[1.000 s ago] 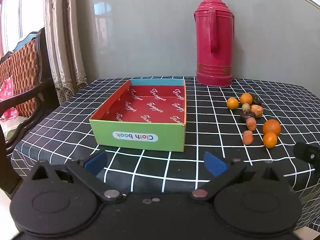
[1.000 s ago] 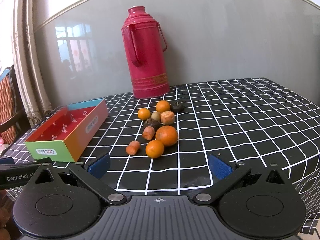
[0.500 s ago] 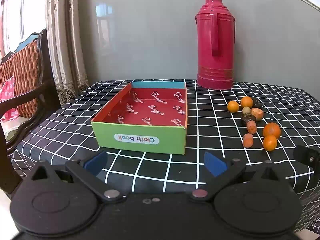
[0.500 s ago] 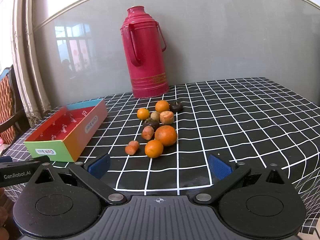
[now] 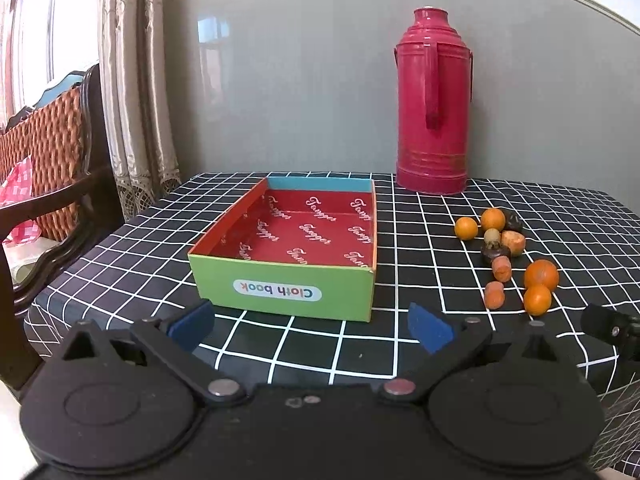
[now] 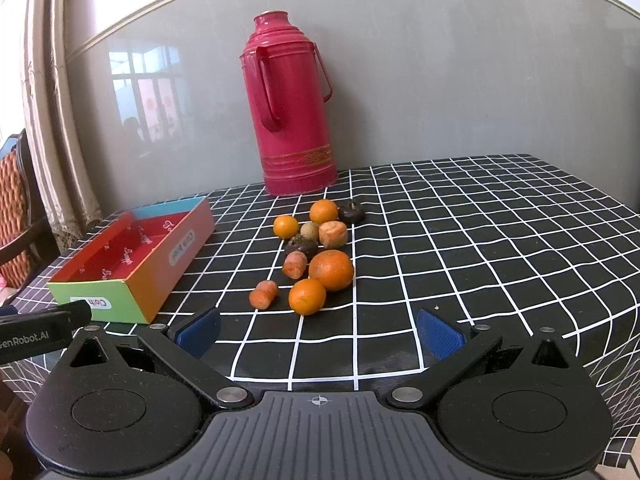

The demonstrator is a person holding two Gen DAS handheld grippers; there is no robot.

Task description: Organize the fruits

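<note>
An empty open cardboard box (image 5: pixel 280 292) with a red inside and a green "Cloth book" front stands on the checked tablecloth; it also shows in the right wrist view (image 6: pixel 132 264). Right of it lies a cluster of fruit: several oranges (image 6: pixel 331 270) (image 5: pixel 541 275), small carrot-like pieces (image 6: pixel 263 294) and dark round fruits (image 6: pixel 302 245). My left gripper (image 5: pixel 310 326) is open and empty, just in front of the box. My right gripper (image 6: pixel 320 330) is open and empty, in front of the fruit.
A tall red thermos flask (image 5: pixel 434 100) (image 6: pixel 292 108) stands at the back against the grey wall. A dark wooden wicker chair (image 5: pixel 52 152) and curtains are left of the table. The table's front edge runs just below both grippers.
Both grippers have drifted slightly; the left view has shifted a little so the box and fruit sit lower in frame. Nothing was picked up or moved.
</note>
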